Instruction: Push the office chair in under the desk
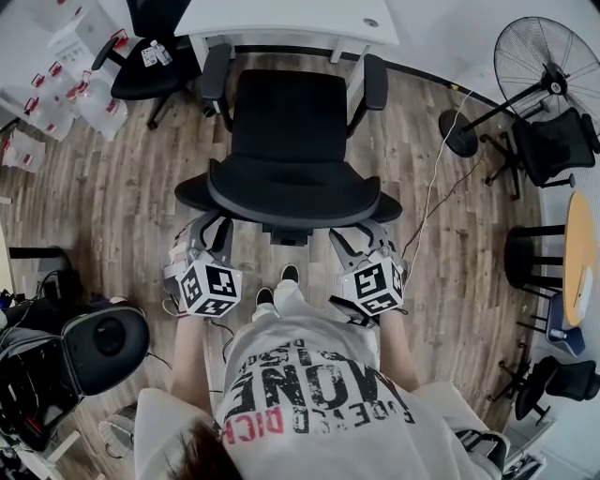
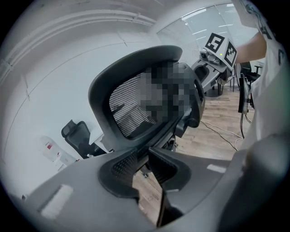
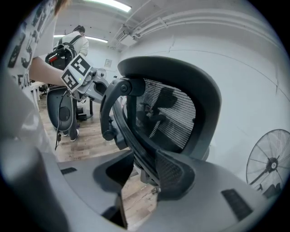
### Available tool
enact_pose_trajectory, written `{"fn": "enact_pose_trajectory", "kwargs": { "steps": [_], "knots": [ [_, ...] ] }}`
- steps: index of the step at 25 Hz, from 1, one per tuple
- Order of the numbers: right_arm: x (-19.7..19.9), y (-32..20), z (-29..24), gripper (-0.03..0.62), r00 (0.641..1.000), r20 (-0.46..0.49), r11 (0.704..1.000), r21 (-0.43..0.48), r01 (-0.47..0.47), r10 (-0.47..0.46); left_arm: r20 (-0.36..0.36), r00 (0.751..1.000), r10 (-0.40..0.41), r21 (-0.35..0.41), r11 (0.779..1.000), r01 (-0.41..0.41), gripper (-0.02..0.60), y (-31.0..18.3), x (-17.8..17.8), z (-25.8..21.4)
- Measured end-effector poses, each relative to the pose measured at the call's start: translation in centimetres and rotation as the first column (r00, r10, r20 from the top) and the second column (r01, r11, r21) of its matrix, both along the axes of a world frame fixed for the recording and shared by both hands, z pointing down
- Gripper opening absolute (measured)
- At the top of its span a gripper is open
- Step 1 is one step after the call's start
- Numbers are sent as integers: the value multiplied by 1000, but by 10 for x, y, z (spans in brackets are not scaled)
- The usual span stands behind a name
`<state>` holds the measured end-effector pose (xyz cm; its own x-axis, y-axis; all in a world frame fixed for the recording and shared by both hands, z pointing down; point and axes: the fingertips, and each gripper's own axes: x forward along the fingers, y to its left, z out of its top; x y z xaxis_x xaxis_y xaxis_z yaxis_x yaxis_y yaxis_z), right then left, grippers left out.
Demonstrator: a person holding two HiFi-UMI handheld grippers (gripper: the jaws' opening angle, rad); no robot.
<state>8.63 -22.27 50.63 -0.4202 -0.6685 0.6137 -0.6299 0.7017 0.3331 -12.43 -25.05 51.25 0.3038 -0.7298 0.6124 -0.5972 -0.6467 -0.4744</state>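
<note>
Head view: the office chair (image 1: pixel 286 117) fills the centre of the frame, with its seat toward the top and its backrest (image 1: pixel 291 192) toward the bottom; the white desk (image 1: pixel 281 23) lies straight above it at the top edge, so the push runs up the frame along the chair's seat-to-back line. The left gripper (image 1: pixel 214 232) and right gripper (image 1: pixel 349 242) sit just below the backrest's rim, one at each side, about equally near. The armrests (image 1: pixel 373 80) reach the desk's front edge, and I judge their clearance to be tight. A second chair (image 1: pixel 150 70) stands at upper left and a fan (image 1: pixel 548 56) at upper right, both well apart from the path.

Left gripper view: the backrest looms above centre; the jaws are partly closed, and the frame's lower edge comes down to their tips, which appear to nip it; wood floor shows in the gap beneath.

Right gripper view: the jaws are spread wide; the backrest's frame runs down between them along the right-hand pad, with a gap at the other.
</note>
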Motion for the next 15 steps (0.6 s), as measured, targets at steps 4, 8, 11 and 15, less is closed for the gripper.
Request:
{"fn": "enact_pose_trajectory", "kwargs": {
  "steps": [4,8,11,15],
  "knots": [
    [7,-11,0,144,1000,12,1000,4,17,-17,-16,1000,-25,7,1000,25,86,-12,7,0],
    [11,-21,-1,143,1000,19,1000,12,20,-20,-17,999,-30,19,999,31,78,-22,10,3],
    [12,-27,0,143,1000,18,1000,9,21,-21,-4,1000,-17,19,1000,18,78,-28,10,5],
    [12,-33,0,144,1000,14,1000,4,3,-3,-4,1000,-16,11,1000,16,84,-34,11,3]
  ]
}}
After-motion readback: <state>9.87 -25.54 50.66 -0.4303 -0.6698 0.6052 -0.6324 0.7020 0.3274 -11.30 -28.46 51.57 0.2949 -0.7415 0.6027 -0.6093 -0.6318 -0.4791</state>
